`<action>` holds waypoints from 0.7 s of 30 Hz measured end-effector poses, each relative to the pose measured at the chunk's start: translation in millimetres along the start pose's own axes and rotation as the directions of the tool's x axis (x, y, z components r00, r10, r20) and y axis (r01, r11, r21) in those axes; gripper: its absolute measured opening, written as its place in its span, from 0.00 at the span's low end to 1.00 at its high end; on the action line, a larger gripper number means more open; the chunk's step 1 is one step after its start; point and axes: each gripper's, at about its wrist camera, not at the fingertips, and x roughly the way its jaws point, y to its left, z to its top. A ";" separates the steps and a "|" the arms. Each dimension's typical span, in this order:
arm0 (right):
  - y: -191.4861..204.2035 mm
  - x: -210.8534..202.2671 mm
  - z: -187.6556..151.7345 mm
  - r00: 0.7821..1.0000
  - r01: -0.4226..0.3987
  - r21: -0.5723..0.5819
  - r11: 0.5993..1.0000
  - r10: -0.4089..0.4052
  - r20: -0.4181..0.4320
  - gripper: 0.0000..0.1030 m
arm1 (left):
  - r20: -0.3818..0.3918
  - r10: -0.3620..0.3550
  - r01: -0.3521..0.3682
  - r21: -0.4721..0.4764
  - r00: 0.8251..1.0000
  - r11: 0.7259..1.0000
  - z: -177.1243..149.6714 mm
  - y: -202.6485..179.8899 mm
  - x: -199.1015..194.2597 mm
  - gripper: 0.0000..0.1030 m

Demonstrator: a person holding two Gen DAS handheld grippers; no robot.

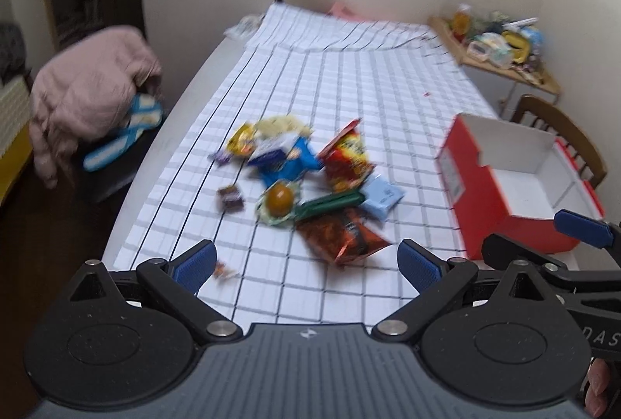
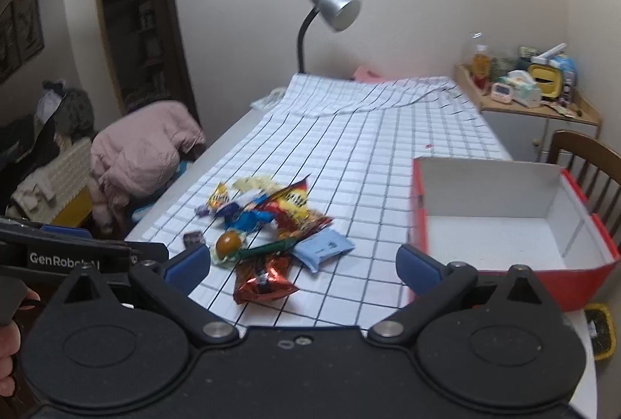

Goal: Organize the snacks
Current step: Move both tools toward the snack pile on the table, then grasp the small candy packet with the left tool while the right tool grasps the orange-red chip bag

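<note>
While both grippers hover with blue-padded jaws spread wide — left gripper (image 1: pixel 306 260), right gripper (image 2: pixel 302 262) — crinkly foil snack packets (image 2: pixel 268 225) heaped on checked tablecloth (image 2: pixel 368 147), beside open red cardboard box (image 2: pixel 504 225) — gooseneck lamp (image 2: pixel 333 9) behind.

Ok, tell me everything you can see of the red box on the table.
The red box looks like cardboard, red outside and white inside, open-topped with no lid in view. It looks empty. It sits upright on the checked tablecloth, to the right of the snack pile and apart from it. Neither gripper touches it.
</note>
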 end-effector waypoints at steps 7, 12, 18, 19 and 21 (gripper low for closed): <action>3.2 51.5 -20.9 0.990 -0.041 -0.016 0.999 0.038 -0.134 0.94 | -0.081 0.048 -0.056 -0.096 0.996 0.994 -8.2 39.2 35.2 0.97; 3.9 87.6 -24.8 0.978 -0.056 -0.003 0.998 0.054 -0.201 0.92 | -0.116 0.073 -0.088 -0.139 0.991 0.986 -11.6 63.3 59.0 0.96; 12.0 136.4 -20.0 0.962 -0.061 -0.006 0.998 0.057 -0.268 0.89 | -0.174 0.090 -0.123 -0.190 0.981 0.974 -6.4 82.6 98.1 0.92; 13.4 144.1 -19.1 0.958 -0.060 -0.001 0.998 0.058 -0.280 0.89 | -0.184 0.095 -0.132 -0.205 0.978 0.970 -6.0 85.4 103.9 0.92; 17.2 157.7 -18.1 0.953 -0.055 0.000 0.998 0.053 -0.299 0.89 | -0.200 0.106 -0.151 -0.224 0.974 0.963 -5.5 90.6 115.6 0.90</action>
